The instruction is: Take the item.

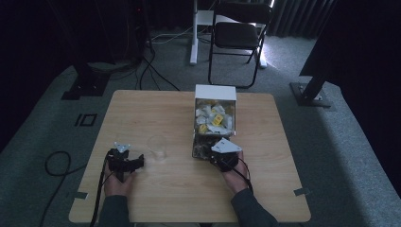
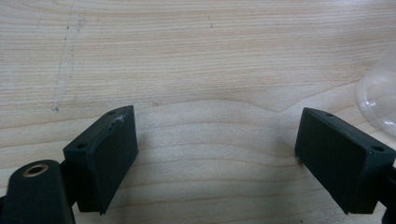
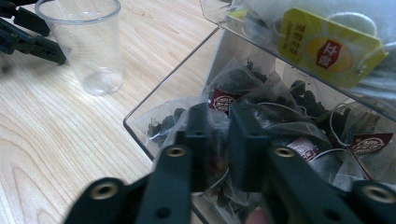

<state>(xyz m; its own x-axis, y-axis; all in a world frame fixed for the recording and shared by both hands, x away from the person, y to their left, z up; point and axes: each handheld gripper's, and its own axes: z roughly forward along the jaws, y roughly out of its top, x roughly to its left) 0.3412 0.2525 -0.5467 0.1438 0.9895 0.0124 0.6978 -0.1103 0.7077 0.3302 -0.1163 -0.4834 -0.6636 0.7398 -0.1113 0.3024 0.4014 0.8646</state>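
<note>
A clear plastic bin with two compartments [image 1: 213, 124] stands on the pale wooden table [image 1: 189, 198], right of centre. Its near compartment [image 3: 154, 122], low and see-through, is heaped with pyramid mesh tea bags of dark leaves with dark red tags [image 3: 224, 100]; strings loop among them. The far, higher compartment holds white paper-wrapped tea bags with yellow tags [image 1: 215, 117], and one yellow tag with a red emblem [image 3: 327, 46] presses against its clear front wall in the right gripper view. A white box-like back wall [image 1: 215, 92] rises at the bin's far end.

The right gripper [image 3: 215, 140] reaches down into the near compartment, its black jaws drawn close together with a clear mesh tea bag [image 3: 214, 126] caught in the narrow gap between them. In the high view this gripper [image 1: 222, 153] sits at the bin's near end, with the person's right hand [image 1: 235, 176] behind it.

Just left of the bin an empty, clear plastic cup [image 1: 157, 146] stands upright on the table, apart from the bin. The left gripper [image 1: 126, 163] lies low over the wood beside the cup, held by the left hand [image 1: 118, 183]. Its jaws are spread wide over bare tabletop with nothing between them, and the cup's rim [image 2: 378, 100] curves in at the right edge of the left gripper view.

A black folding chair [image 1: 239, 38] stands on the grey carpet beyond the table.
</note>
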